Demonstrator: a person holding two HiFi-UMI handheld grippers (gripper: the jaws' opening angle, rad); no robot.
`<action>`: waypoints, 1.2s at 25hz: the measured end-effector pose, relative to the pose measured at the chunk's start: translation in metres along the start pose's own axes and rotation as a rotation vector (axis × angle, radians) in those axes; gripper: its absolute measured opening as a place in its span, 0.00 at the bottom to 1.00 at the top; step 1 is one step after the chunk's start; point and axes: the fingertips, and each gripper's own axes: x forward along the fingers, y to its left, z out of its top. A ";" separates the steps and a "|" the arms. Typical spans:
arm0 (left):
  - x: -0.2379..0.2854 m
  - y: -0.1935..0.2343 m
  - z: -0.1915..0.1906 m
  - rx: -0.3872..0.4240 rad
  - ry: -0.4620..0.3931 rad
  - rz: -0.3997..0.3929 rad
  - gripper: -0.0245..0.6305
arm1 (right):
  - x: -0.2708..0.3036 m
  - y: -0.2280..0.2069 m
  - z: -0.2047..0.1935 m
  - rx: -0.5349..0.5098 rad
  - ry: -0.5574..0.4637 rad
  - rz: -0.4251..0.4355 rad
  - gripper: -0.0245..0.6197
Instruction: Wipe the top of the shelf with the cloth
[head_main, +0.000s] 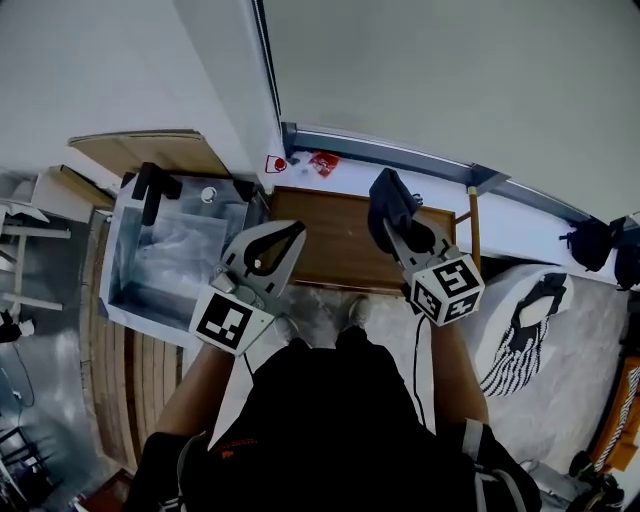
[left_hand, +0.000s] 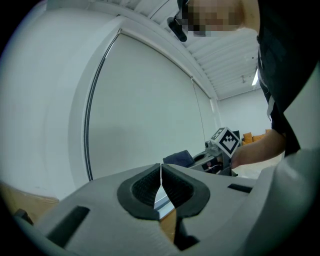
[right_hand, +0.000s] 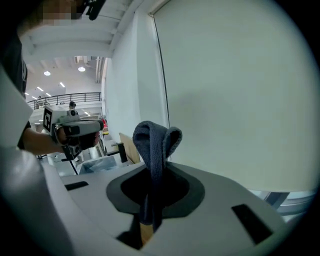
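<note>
Right gripper is held forward on a bent arm, jaws clamped on the dark blue-grey cloth; a folded loop is seen standing past the tips. Left gripper is held alongside, jaws pressed together, nothing between. Wooden shelf top is seen beneath both.

Pale wall rises beyond the fingers; grey marbled floor lies beneath them, a clear bin to their left.
</note>
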 end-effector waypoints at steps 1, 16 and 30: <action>-0.001 0.002 0.002 0.001 -0.005 0.002 0.07 | 0.000 0.005 0.007 -0.004 -0.014 0.008 0.11; 0.009 0.018 0.017 0.017 -0.038 0.005 0.07 | -0.002 0.038 0.076 -0.033 -0.162 0.084 0.11; 0.023 0.034 0.008 -0.004 -0.021 0.029 0.07 | 0.020 0.024 0.070 -0.011 -0.131 0.108 0.11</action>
